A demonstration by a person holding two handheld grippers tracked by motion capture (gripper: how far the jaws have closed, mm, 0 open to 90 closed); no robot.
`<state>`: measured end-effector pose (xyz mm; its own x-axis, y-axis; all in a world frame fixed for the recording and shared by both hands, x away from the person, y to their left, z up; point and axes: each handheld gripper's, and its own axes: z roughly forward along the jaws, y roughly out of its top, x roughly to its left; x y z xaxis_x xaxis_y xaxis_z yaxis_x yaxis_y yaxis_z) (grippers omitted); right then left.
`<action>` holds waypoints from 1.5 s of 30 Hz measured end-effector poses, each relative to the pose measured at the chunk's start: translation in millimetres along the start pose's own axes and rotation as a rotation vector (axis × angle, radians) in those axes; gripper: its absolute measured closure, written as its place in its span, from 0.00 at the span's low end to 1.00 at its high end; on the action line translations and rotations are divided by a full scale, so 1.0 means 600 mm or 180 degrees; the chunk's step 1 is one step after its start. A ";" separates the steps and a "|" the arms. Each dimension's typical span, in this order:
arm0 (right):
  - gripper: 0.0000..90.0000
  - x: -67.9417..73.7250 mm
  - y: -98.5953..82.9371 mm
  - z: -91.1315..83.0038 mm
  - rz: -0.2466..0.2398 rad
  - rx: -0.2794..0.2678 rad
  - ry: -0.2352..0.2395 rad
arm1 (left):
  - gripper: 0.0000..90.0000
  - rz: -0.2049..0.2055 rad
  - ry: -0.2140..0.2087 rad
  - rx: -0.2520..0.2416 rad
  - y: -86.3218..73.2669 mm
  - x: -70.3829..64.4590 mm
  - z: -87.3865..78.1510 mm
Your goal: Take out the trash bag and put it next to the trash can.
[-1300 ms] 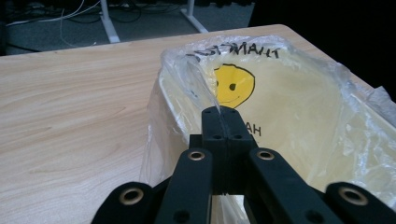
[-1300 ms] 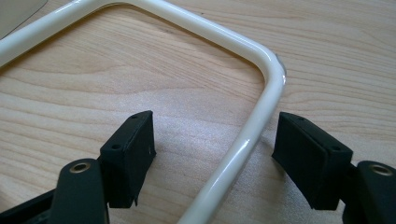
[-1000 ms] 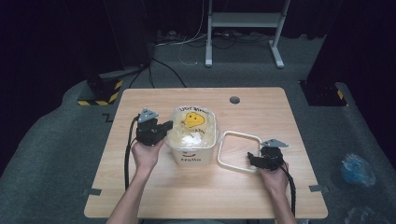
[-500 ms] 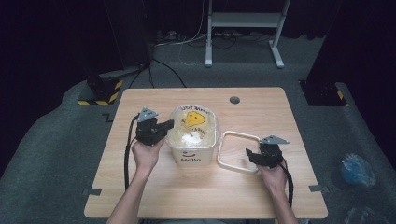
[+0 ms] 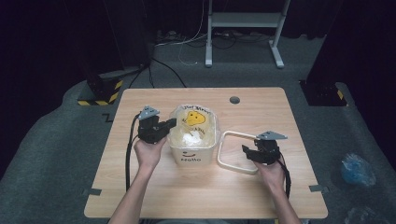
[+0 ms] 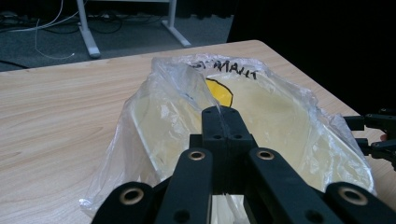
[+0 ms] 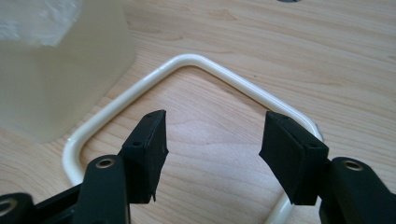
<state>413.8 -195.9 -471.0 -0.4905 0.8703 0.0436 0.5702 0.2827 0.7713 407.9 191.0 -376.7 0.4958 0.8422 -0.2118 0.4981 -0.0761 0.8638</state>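
The right tool (image 7: pixel 212 144), which a second ago sat closer over the near side of the white ring (image 5: pixel 232 154), has drawn back a little and now hovers spread wide above it, jaws apart with bare counter (image 7: pixel 327 56) between them and nothing held. The left tool (image 6: pixel 223 135) stays pressed together on the edge of the clear plastic bag (image 6: pixel 261 102) that lines the pale bin (image 5: pixel 192 150), standing mid-counter just left of the ring. So the liner looks held in place while the ring still waits to be picked up and set over the bin's rim.
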 end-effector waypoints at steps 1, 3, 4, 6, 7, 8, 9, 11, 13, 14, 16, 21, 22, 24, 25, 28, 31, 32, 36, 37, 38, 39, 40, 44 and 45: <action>0.46 0.002 0.002 -0.001 -0.0009 -0.0003 0.0012 | 1.00 0.0009 -0.0001 0.0003 0.000 0.000 0.000; 0.46 0.006 0.008 -0.002 -0.0026 0.0000 0.0061 | 1.00 0.0008 -0.0004 0.0017 0.000 0.000 0.000; 0.47 0.009 0.010 -0.002 -0.0005 0.0002 0.0088 | 1.00 0.0005 -0.0006 0.0024 0.000 0.001 0.000; 0.47 0.015 0.017 -0.002 -0.0038 0.0015 0.0131 | 1.00 -0.0026 -0.0020 0.0024 -0.001 0.002 0.000; 0.48 0.018 0.021 -0.002 -0.0056 0.0016 0.0135 | 1.00 -0.0031 -0.0023 0.0027 -0.001 0.001 0.001; 0.48 0.021 0.024 -0.003 -0.0067 -0.0001 0.0153 | 1.00 -0.0022 -0.0024 0.0031 0.000 0.001 0.001; 0.48 0.024 0.029 -0.004 -0.0055 -0.0022 0.0182 | 1.00 -0.0019 -0.0027 0.0034 0.000 -0.001 0.001; 0.49 0.030 0.037 -0.007 -0.0046 -0.0054 0.0217 | 1.00 -0.0047 -0.0051 0.0035 0.001 -0.001 0.002; 0.49 0.036 0.044 -0.009 -0.0066 -0.0078 0.0243 | 1.00 -0.0059 -0.0066 0.0040 0.001 -0.001 0.004; 0.49 0.039 0.048 -0.009 -0.0076 -0.0084 0.0258 | 1.00 -0.0050 -0.0063 0.0044 0.001 0.000 0.005; 0.50 0.044 0.054 -0.009 -0.0090 -0.0084 0.0280 | 1.00 -0.0064 -0.0074 0.0049 0.000 -0.002 0.007; 0.51 0.053 0.074 -0.011 -0.0117 -0.0123 0.0286 | 1.00 -0.0038 -0.0074 0.0057 0.002 -0.005 0.009; 0.52 0.056 0.078 -0.013 -0.0109 -0.0141 0.0297 | 1.00 -0.0017 -0.0073 0.0063 0.004 -0.006 0.010; 0.52 0.060 0.086 -0.016 -0.0112 -0.0166 0.0310 | 1.00 -0.0008 -0.0083 0.0056 0.006 -0.010 0.010; 0.52 0.061 0.090 -0.017 -0.0119 -0.0171 0.0314 | 1.00 0.0009 -0.0085 0.0054 0.007 -0.010 0.010; 0.52 0.064 0.100 -0.022 -0.0107 -0.0201 0.0346 | 1.00 0.0022 -0.0098 0.0046 0.010 -0.015 0.011; 0.52 0.070 0.112 -0.030 -0.0134 -0.0225 0.0376 | 1.00 0.0041 -0.0086 0.0051 0.011 -0.019 0.013; 0.53 0.072 0.115 -0.031 -0.0133 -0.0230 0.0387 | 1.00 0.0056 -0.0076 0.0060 0.011 -0.019 0.013; 0.53 0.077 0.128 -0.035 -0.0122 -0.0238 0.0441 | 1.00 0.0053 -0.0078 0.0069 0.011 -0.020 0.015; 0.53 0.078 0.131 -0.035 -0.0133 -0.0246 0.0452 | 1.00 0.0053 -0.0081 0.0071 0.011 -0.020 0.015; 0.53 0.080 0.133 -0.035 -0.0128 -0.0247 0.0457 | 1.00 0.0056 -0.0084 0.0072 0.011 -0.021 0.016; 0.53 0.081 0.135 -0.035 -0.0138 -0.0250 0.0460 | 1.00 0.0057 -0.0093 0.0074 0.011 -0.021 0.016; 0.53 0.083 0.137 -0.035 -0.0137 -0.0239 0.0463 | 1.00 0.0056 -0.0097 0.0076 0.011 -0.022 0.017; 0.53 0.089 0.145 -0.032 -0.0152 -0.0236 0.0478 | 1.00 0.0056 -0.0111 0.0073 0.011 -0.023 0.018; 0.53 0.090 0.147 -0.032 -0.0158 -0.0237 0.0482 | 1.00 0.0068 -0.0110 0.0071 0.011 -0.023 0.018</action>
<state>425.0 -131.6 -388.6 -0.6137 0.7838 0.0950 0.4951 0.2883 0.8196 412.3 173.0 -372.9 0.5305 0.8214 -0.2093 0.5028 -0.1061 0.8579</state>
